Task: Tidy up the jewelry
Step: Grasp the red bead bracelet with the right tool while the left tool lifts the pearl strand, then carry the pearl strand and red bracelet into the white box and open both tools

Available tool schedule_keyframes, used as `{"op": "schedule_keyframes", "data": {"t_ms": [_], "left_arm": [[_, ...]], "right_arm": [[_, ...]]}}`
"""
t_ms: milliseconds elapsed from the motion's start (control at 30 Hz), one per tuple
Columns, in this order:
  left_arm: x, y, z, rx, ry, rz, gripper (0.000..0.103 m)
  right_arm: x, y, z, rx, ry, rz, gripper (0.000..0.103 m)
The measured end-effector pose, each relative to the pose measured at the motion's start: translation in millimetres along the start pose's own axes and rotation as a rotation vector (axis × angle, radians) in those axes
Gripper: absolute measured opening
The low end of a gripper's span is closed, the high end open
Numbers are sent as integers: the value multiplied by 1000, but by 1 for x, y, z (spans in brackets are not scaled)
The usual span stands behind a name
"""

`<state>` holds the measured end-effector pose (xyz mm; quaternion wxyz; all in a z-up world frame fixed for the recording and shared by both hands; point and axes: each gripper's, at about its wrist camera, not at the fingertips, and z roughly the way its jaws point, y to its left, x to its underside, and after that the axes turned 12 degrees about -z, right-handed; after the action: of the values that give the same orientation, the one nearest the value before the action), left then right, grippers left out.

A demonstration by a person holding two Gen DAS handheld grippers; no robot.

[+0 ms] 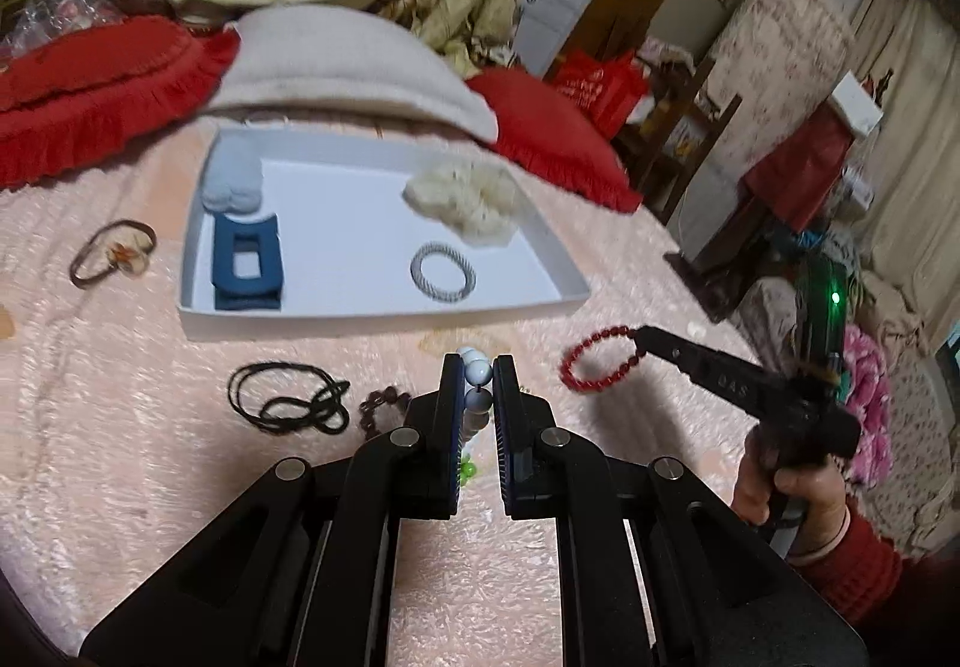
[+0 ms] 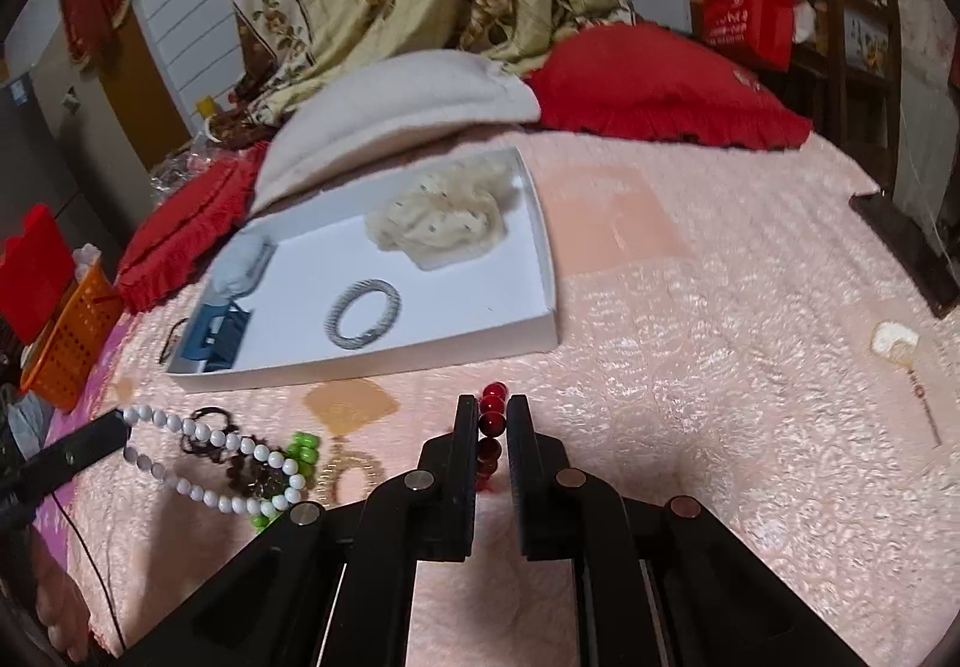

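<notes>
My left gripper is shut on a white bead string, held above the pink bedspread; the string hangs from it in the right wrist view. My right gripper is shut on a red bead bracelet, which shows as a loop in the left wrist view. A white tray lies ahead and holds a silver bangle, a cream scrunchie, a blue clip and a pale blue scrunchie.
On the bedspread lie a black cord, a dark bead bracelet, green beads, a gold bracelet and a brown hair tie. Red pillows and a cream pillow sit behind the tray. An orange basket stands left.
</notes>
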<state>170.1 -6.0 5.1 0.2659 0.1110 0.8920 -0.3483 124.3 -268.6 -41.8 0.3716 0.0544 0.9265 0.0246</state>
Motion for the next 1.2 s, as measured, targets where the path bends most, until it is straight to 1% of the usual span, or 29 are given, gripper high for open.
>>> {"op": "schedule_keyframes", "data": {"t_ms": [167, 367, 533, 600, 700, 800, 900, 1000, 1200], "left_arm": [[-3, -1, -18, 7, -49, -4, 8], [-6, 0, -31, -1, -90, -10, 8], [-13, -4, -33, -34, -115, 6, 8], [-24, -10, -28, -71, -132, 27, 8], [-45, -15, -16, -88, -142, 39, 8], [-68, -14, 5, -106, -122, 42, 8], [-91, -8, 29, -124, -92, 22, 8], [-111, 3, 52, -175, -78, 5, 8], [-145, 39, 94, -252, -46, -66, 8]], "right_arm": [[-7, 16, -22, -8, -37, -35, 9], [-17, 32, -37, -26, -66, -74, 9], [-31, 46, -40, -39, -82, -133, 9], [-38, 49, -37, -38, -85, -155, 9], [-50, 50, -28, -49, -77, -167, 9], [-64, 50, -14, -64, -59, -162, 9], [-82, 49, 5, -87, -38, -149, 9], [-103, 49, 27, -119, -20, -128, 9], [-145, 58, 83, -168, 28, -104, 9]]}}
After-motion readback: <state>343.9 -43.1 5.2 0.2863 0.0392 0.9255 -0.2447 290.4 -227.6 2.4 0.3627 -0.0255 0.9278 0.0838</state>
